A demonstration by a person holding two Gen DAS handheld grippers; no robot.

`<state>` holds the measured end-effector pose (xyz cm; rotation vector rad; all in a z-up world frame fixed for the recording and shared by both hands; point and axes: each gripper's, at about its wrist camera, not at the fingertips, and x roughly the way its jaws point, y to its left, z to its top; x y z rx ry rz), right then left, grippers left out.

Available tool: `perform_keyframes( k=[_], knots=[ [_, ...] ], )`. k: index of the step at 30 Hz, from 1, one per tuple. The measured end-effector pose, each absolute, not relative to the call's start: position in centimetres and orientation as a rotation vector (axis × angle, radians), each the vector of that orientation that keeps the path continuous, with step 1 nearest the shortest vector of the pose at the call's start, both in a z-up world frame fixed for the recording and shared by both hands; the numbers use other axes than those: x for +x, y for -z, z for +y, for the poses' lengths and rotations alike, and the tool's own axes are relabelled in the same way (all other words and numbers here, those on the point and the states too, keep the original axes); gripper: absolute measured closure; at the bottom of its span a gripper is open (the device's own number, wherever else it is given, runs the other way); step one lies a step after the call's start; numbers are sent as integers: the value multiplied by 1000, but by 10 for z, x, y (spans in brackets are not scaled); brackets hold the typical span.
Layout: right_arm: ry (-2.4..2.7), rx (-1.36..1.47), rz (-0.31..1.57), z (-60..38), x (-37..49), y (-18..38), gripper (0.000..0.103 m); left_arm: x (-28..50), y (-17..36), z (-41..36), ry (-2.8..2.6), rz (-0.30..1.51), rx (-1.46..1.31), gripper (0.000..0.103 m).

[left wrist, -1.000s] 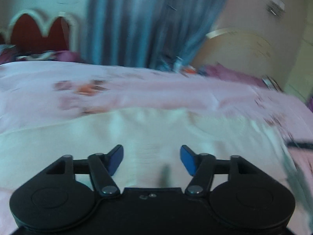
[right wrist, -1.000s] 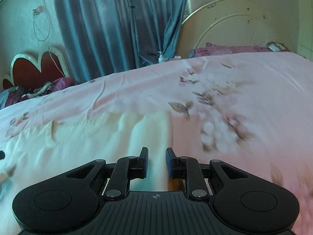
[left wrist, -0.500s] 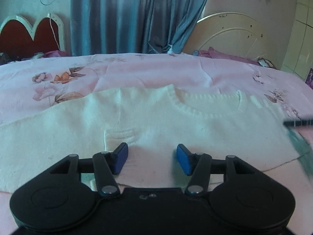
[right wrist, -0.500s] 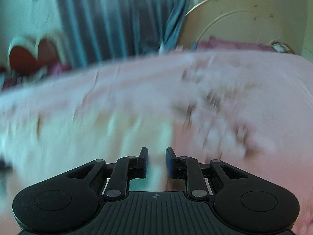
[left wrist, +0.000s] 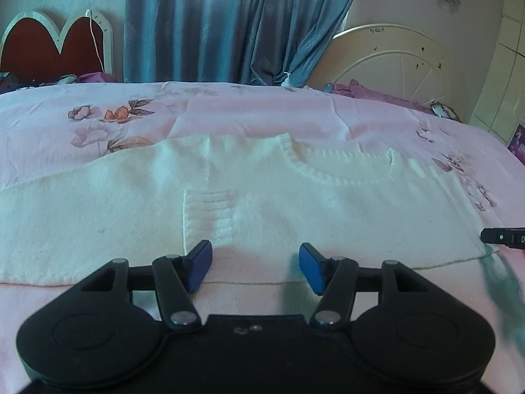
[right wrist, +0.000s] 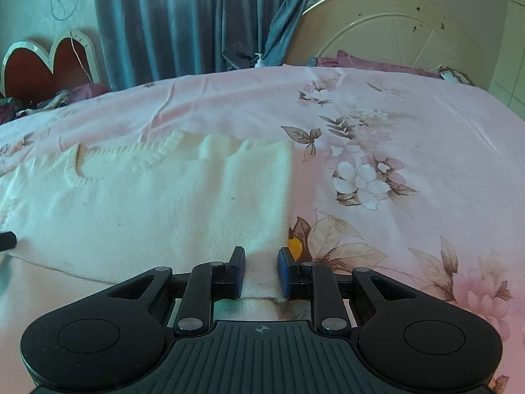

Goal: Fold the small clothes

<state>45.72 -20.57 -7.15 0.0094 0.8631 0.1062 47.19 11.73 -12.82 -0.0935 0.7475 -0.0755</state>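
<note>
A white knit sweater [left wrist: 295, 216] lies flat on the pink floral bedsheet [left wrist: 262, 115], neckline [left wrist: 341, 170] away from me. One ribbed cuff [left wrist: 208, 216] is folded onto its body. My left gripper [left wrist: 256, 267] hovers over the near hem; its jaws are opening, with nothing pinched between the blue pads. In the right wrist view the sweater [right wrist: 164, 203] ends in a straight folded right edge. My right gripper [right wrist: 261, 274] is shut on its near right corner. The right gripper's tip [left wrist: 503, 238] shows at the left view's right border.
Blue curtains [left wrist: 213, 26] hang behind the bed. A red heart-shaped headboard [left wrist: 49, 49] stands far left and a round cream one [right wrist: 393, 32] far right. Purple cloth [left wrist: 377, 93] and a pump bottle [right wrist: 259, 60] sit at the bed's far edge.
Both views were blurred by swinging and are now steady. The left gripper has drawn back to the near hem. The right gripper still has the sweater's corner between its pads.
</note>
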Motion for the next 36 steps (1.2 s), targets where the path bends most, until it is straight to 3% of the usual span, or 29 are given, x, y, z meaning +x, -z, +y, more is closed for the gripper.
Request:
perform_keyframes(
  k=[15,20,23,27,36],
  knots=[
    [-91,29,897,-206,437,76,82,462,130,115,76,764,-60,44],
    [-100,8,788,-203,428,58,82,462,128,113,92,780,-55,38],
    [-79,23,932,-204,442,79,82,462,131,108,92,778,-32,34],
    [-83,24,889,-204,436,71,82,459,128,109,90,780,-34,35],
    [-117,36,830,-200,423,56,82,403,101,227,-184,670,-198,33]
  ],
)
